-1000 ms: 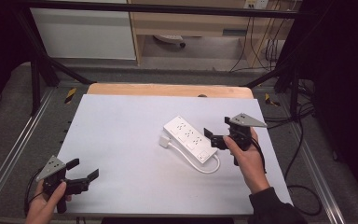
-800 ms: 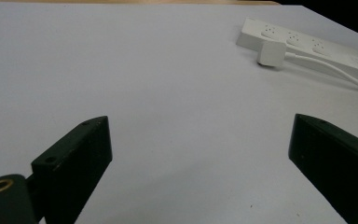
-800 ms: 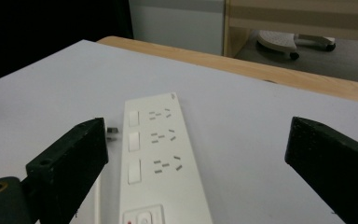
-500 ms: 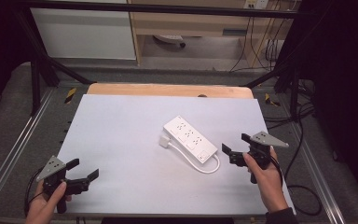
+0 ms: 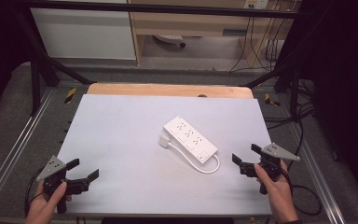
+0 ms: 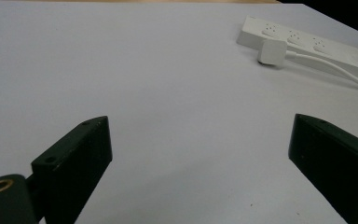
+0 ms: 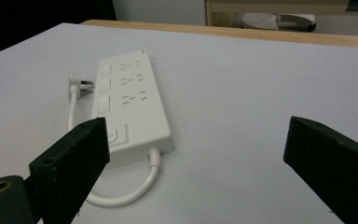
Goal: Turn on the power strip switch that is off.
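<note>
A white power strip (image 5: 189, 139) lies flat and diagonal in the middle of the white table (image 5: 121, 126). Its short cable (image 5: 210, 166) loops round to a white plug (image 5: 164, 140) lying beside its left end. My right gripper (image 5: 245, 154) is open and empty near the table's front right, a short way right of the cable loop. In the right gripper view the power strip (image 7: 130, 102) and the plug (image 7: 77, 81) lie ahead to the left, beyond the wide-apart jaws. My left gripper (image 5: 84, 170) is open and empty at the front left corner. Its view has the power strip (image 6: 307, 46) far off.
A wooden strip (image 5: 168, 89) runs along the table's far edge. Metal frame rails (image 5: 317, 163) flank both sides, and cables (image 5: 303, 193) trail off at the right. Furniture and a floor stand beyond the table.
My right gripper has drawn back from the power strip's right end toward the front right of the table, staying open. The left gripper and the power strip have not moved.
</note>
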Demonstrator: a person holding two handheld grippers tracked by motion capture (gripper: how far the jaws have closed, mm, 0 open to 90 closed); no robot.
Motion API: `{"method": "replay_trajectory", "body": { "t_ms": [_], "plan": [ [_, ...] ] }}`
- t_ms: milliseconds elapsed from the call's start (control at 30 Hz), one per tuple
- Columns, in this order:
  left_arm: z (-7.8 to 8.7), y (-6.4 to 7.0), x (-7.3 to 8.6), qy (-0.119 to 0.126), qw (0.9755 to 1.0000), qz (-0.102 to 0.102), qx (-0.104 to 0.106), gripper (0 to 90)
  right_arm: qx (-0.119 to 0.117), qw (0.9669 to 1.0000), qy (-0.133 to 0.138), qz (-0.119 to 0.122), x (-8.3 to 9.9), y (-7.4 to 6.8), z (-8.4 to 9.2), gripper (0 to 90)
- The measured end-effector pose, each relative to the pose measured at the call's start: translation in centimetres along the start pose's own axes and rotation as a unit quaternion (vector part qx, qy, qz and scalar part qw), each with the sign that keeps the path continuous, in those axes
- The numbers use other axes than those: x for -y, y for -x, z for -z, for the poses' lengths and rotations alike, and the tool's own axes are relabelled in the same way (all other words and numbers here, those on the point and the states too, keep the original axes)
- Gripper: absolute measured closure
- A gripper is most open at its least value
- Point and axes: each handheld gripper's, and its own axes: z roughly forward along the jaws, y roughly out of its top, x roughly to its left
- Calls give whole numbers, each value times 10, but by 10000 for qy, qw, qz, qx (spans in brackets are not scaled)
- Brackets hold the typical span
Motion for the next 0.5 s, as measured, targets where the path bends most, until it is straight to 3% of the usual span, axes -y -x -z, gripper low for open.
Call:
{"method": "replay_trajectory", "body": {
  "t_ms": [200, 500],
  "plan": [
    [0, 0, 0, -4, 10000, -5, 10, 60, 55, 9999, -140, -41, 13, 5, 0, 63],
    [0, 1, 0, 14, 10000, -36, 19, 61, -14, 9991, -407, 126, 27, -3, -9, 50]
  ]
}}
